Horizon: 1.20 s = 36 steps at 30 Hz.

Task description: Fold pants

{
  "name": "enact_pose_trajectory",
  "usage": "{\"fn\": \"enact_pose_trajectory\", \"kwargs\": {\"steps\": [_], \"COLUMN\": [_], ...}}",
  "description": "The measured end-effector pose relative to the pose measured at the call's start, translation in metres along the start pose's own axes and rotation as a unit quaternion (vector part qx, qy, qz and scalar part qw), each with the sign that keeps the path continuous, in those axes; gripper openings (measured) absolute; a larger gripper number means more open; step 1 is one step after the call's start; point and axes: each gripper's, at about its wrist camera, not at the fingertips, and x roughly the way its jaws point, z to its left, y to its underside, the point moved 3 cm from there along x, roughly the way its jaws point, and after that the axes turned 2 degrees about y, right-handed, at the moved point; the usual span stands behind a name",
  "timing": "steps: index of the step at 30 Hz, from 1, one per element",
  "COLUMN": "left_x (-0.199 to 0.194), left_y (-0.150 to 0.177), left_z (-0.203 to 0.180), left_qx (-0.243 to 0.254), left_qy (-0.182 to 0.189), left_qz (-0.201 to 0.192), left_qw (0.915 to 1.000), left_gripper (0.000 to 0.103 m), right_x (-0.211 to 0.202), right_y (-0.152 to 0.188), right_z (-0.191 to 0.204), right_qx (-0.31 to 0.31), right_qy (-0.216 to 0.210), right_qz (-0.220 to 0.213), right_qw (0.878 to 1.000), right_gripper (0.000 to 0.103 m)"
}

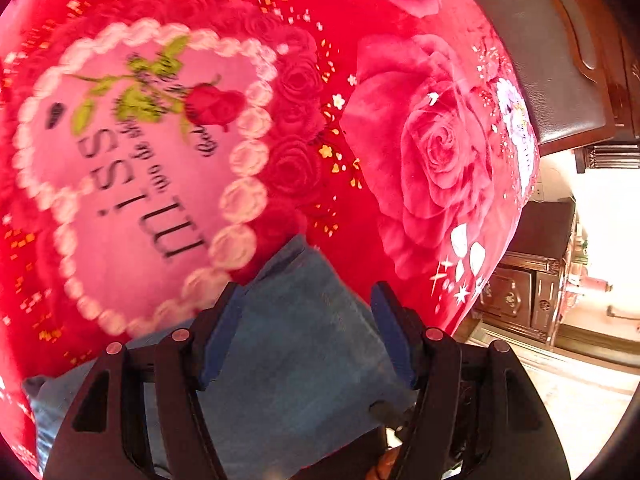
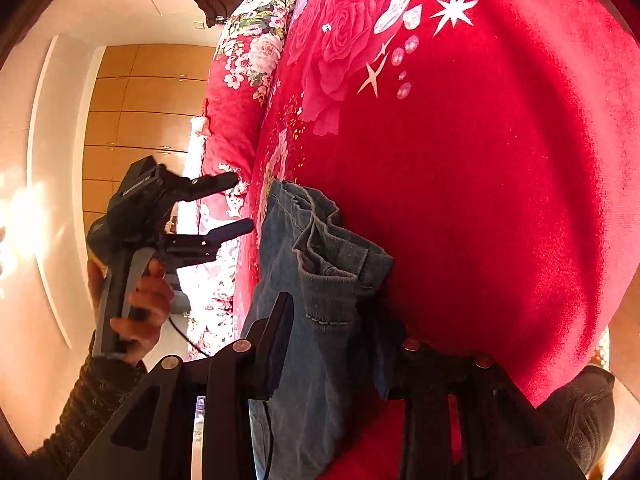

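Now you are mid-fold, with the jeans (image 2: 320,280) bunched on the red blanket (image 2: 500,200).

Your right claw (image 2: 332,344) straddles the denim at the blanket's near edge; its jaws stand either side of the cloth, and you cannot tell whether the pads press it. Your left claw (image 2: 244,204) hangs open and empty, off the blanket's edge and just beside the jeans. Next, judge where the free end lies, pinch it, and carry it across the blanket.

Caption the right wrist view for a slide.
Right gripper with jaws around bunched blue jeans on a red rose blanket; left gripper open alongside.
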Motion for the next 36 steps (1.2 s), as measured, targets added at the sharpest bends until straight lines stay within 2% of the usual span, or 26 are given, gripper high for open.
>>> {"fn": "enact_pose_trajectory", "kwargs": {"steps": [6, 8, 10, 13, 16, 18, 22, 24, 26, 27, 28, 29, 32, 36], "left_x": [0.030, 0.031, 0.033, 0.044, 0.057, 0.065, 0.076, 0.078, 0.081, 0.079, 0.075, 0.074, 0.064, 0.040], "left_y": [-0.019, -0.019, -0.015, -0.003, 0.009, 0.014, 0.027, 0.033, 0.037, 0.038, 0.039, 0.041, 0.057, 0.082], "left_z": [0.005, 0.002, -0.006, -0.021, -0.038, -0.048, -0.067, -0.073, -0.081, -0.082, -0.079, -0.079, -0.080, -0.081], "left_qx": [0.022, 0.054, 0.105, 0.185, 0.263, 0.291, 0.351, 0.369, 0.367, 0.362, 0.358, 0.352, 0.357, 0.347], "left_qy": [-0.002, 0.008, 0.013, -0.010, -0.055, -0.073, -0.101, -0.106, -0.102, -0.097, -0.093, -0.086, -0.083, -0.064], "left_qz": [0.063, 0.078, 0.100, 0.135, 0.154, 0.162, 0.158, 0.154, 0.143, 0.138, 0.136, 0.133, 0.102, 0.060], "left_qw": [0.9978, 0.9954, 0.9894, 0.9733, 0.9509, 0.9401, 0.9173, 0.9106, 0.9136, 0.9167, 0.9193, 0.9227, 0.9250, 0.9338], "left_gripper": [0.065, 0.066, 0.068, 0.071, 0.076, 0.081, 0.083, 0.080, 0.053, 0.045, 0.026, 0.018, 0.010, 0.009], "right_x": [0.002, 0.003, 0.003, 0.004, 0.006, 0.004, 0.005, 0.005, 0.005, 0.005, 0.006, 0.005, 0.004, -0.003], "right_y": [-0.004, -0.004, -0.004, -0.005, -0.007, -0.006, -0.006, -0.006, -0.007, -0.007, -0.007, -0.007, -0.007, -0.005], "right_z": [-0.002, -0.002, -0.002, -0.002, -0.001, -0.002, -0.002, -0.003, -0.011, -0.015, -0.016, -0.015, -0.007, 0.011], "right_qx": [0.006, 0.006, 0.006, 0.005, 0.005, 0.004, 0.002, 0.004, 0.022, 0.032, 0.037, 0.032, 0.011, -0.027], "right_qy": [-0.013, -0.015, -0.015, -0.014, -0.015, -0.014, -0.011, -0.009, -0.004, -0.003, -0.005, -0.002, 0.007, 0.002], "right_qz": [0.004, 0.005, 0.005, 0.005, 0.006, 0.006, 0.009, 0.009, 0.010, 0.010, 0.010, 0.009, 0.006, 0.007], "right_qw": [1.000, 1.000, 1.000, 1.000, 1.000, 1.000, 1.000, 1.000, 1.000, 0.999, 0.999, 0.999, 1.000, 1.000], "right_gripper": [0.033, 0.033, 0.033, 0.033, 0.033, 0.033, 0.033, 0.026, 0.007, 0.005, 0.004, 0.006, 0.006, 0.005]}}
